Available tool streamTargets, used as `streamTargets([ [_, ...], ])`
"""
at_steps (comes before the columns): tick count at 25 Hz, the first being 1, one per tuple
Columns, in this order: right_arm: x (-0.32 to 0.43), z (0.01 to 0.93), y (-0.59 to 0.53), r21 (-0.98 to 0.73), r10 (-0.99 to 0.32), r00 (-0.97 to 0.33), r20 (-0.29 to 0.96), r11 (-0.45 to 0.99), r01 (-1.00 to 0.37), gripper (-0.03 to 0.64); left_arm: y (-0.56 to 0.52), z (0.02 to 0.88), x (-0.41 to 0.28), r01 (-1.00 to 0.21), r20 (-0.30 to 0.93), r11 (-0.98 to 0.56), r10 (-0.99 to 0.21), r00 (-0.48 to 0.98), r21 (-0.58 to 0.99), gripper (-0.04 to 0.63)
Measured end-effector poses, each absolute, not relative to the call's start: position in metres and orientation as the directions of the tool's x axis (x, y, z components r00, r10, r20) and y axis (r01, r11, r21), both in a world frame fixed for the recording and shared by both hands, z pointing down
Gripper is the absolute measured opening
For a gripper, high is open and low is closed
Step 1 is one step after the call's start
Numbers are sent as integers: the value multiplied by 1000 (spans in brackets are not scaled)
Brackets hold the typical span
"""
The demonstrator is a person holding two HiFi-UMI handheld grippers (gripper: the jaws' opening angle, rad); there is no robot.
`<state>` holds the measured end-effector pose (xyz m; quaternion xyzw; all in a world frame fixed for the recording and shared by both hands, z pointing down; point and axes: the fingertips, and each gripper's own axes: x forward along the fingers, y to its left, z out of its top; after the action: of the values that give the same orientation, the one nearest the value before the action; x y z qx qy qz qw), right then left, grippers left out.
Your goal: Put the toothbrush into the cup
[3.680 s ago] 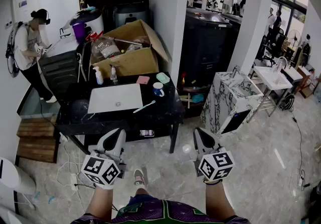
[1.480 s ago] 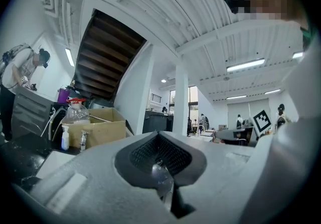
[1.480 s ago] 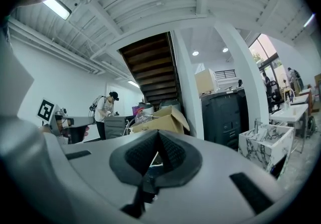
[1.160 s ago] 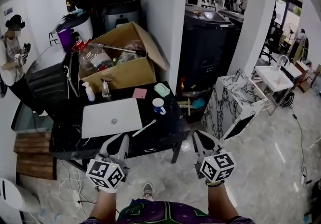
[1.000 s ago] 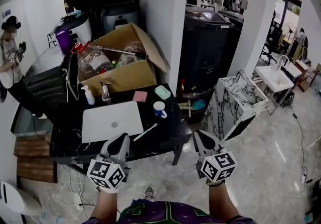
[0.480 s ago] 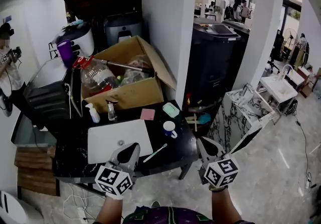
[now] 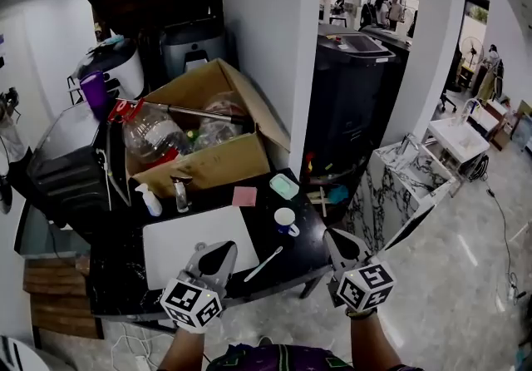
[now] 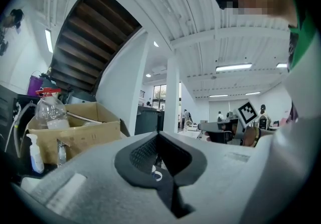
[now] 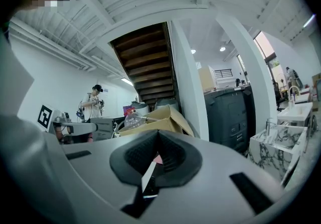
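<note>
A white toothbrush [image 7: 264,264] lies slanted on the black table [image 7: 116,282], just right of a white mat [image 7: 198,240]. Beyond its far end stands a white cup [image 7: 286,220] with blue on it, upright. My left gripper [image 7: 219,254] is shut and empty, its tip over the mat's near edge, left of the toothbrush. My right gripper [image 7: 336,240] is shut and empty too, off the table's right corner, level with the toothbrush. In the left gripper view the left gripper [image 8: 158,135] shows its pads pressed together; in the right gripper view the right gripper [image 9: 158,134] looks the same.
At the table's back stand an open cardboard box [image 7: 208,163] of bottles, a spray bottle [image 7: 150,200], a pink pad [image 7: 244,195] and a green dish [image 7: 285,186]. A white pillar [image 7: 266,37] rises behind. A marble cabinet [image 7: 403,186] stands to the right.
Both grippers have moved forward toward the table. The table, toothbrush and cup now lie nearer and lower in the head view. Both grippers stayed shut.
</note>
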<state>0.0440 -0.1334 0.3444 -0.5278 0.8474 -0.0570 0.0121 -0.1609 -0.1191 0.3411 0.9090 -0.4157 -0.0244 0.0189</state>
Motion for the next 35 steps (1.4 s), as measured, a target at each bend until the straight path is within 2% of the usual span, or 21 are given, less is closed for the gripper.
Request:
streamTargets([
  [6, 36, 356, -142, -104, -902, -427, 70, 419, -902, 2, -140, 354, -170, -757, 0, -650, -759, 651, 59, 17],
  [13, 28, 356, -163, -86, -892, -445, 79, 439, -895, 2, -159, 359, -184, -778, -22, -621, -783, 622, 99, 17],
  [24, 26, 348, -200, -76, -862, -503, 59, 498, -864, 2, -183, 354, -160, -777, -26, -625, -780, 625, 79, 19],
  [25, 26, 348, -201, -74, -862, -504, 56, 500, -863, 2, -185, 355, -156, -772, -22, -631, -775, 631, 71, 27],
  [28, 31, 352, -203, -75, -860, -507, 59, 503, -861, 2, -187, 359, -142, -747, 1, -662, -748, 663, 59, 109],
  [35, 37, 361, -209, -81, -853, -518, 69, 512, -855, 2, -196, 382, -111, -707, 89, -707, -702, 706, 28, 126],
])
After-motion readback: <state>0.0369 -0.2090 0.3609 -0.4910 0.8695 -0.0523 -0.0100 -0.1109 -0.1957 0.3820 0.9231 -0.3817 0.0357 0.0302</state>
